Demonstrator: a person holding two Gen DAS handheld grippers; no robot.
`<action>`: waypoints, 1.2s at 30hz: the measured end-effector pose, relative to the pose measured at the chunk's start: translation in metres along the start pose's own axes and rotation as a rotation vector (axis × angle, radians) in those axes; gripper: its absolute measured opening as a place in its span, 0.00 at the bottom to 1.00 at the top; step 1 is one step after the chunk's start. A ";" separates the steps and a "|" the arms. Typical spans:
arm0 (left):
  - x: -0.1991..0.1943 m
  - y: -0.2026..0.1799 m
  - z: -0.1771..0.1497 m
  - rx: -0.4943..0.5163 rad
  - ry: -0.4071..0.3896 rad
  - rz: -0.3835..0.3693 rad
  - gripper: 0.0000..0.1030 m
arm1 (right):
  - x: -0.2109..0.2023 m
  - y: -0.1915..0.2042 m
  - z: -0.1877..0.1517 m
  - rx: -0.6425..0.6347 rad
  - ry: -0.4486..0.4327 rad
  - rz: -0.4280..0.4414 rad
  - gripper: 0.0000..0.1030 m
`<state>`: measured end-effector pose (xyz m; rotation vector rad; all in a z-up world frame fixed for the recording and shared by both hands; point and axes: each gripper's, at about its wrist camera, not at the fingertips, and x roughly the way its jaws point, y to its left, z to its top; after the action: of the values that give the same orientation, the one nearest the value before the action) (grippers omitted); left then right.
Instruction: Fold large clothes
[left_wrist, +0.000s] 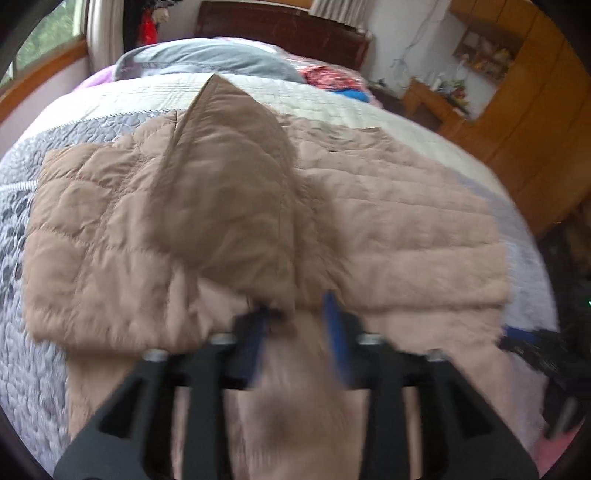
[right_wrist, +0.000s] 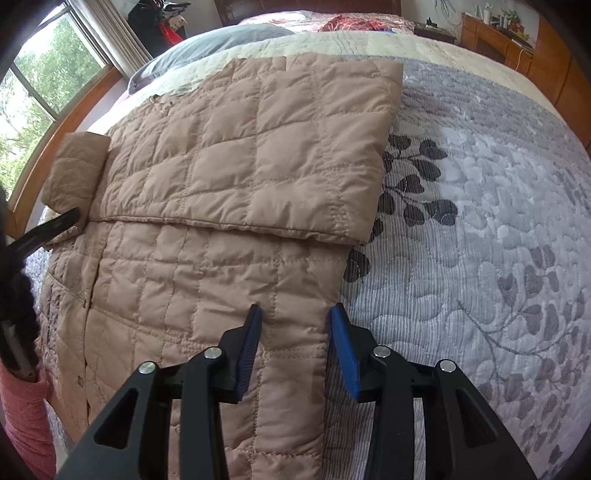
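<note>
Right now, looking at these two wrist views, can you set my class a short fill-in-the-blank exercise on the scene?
1. The quilted jacket is ____ in colour.
2. The jacket lies spread on a ____.
3. The right gripper has blue pads and its jaws stand ____.
4. In the left wrist view, the left gripper lifts the jacket's ____.

Missing words: tan; bed; open; hood

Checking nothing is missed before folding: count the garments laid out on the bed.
1: a tan quilted jacket spread across the grey patterned bedspread, one part lifted in the left tool. Bright fabric by the headboard may be more clothing.
</note>
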<state>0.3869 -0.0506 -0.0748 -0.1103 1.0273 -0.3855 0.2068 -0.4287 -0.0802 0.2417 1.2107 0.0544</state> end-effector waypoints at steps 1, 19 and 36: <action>-0.010 0.002 -0.005 0.008 0.000 -0.015 0.45 | -0.003 0.003 0.001 -0.004 -0.002 -0.008 0.39; 0.001 0.113 0.011 -0.136 0.044 0.155 0.42 | 0.001 0.126 0.075 -0.099 0.000 0.157 0.39; -0.017 0.107 0.012 -0.141 -0.013 0.087 0.33 | 0.042 0.160 0.107 -0.121 0.001 0.189 0.06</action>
<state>0.4168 0.0535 -0.0834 -0.1939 1.0425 -0.2327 0.3350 -0.2827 -0.0499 0.2491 1.1785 0.2912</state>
